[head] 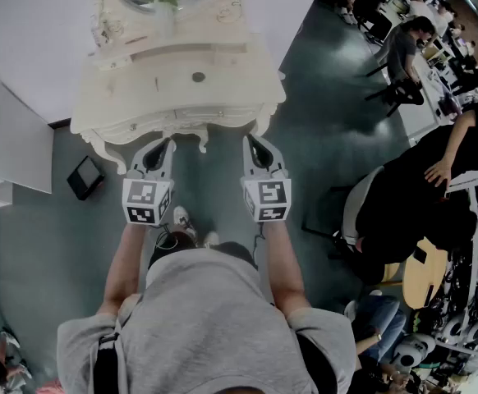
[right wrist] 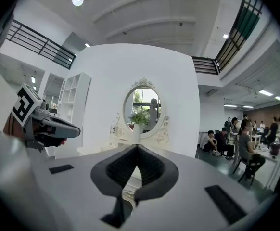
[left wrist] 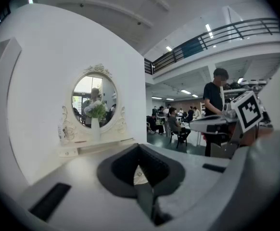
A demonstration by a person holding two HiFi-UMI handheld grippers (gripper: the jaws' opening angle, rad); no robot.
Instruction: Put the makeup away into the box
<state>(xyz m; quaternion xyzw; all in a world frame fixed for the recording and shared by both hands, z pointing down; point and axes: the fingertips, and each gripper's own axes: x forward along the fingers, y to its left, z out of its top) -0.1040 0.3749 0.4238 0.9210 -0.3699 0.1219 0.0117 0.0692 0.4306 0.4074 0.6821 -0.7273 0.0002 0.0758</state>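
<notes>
A white carved dressing table (head: 181, 105) stands against the wall in front of me, with an oval mirror (left wrist: 95, 97) and a vase of flowers (left wrist: 95, 124) on its raised shelf. A small dark round item (head: 198, 77) lies on the tabletop. I cannot make out a box. My left gripper (head: 158, 148) and right gripper (head: 258, 144) hover side by side just short of the table's front edge. Both are shut with nothing between the jaws. In the right gripper view the right gripper (right wrist: 137, 149) points at the mirror (right wrist: 144, 102). The left gripper (left wrist: 139, 149) faces the tabletop.
A small black case (head: 85, 176) lies on the floor left of the table, near a white shelf unit (head: 1, 150). At the right are a seated person in black (head: 432, 195), a guitar (head: 425, 273) and people at desks (head: 403, 52).
</notes>
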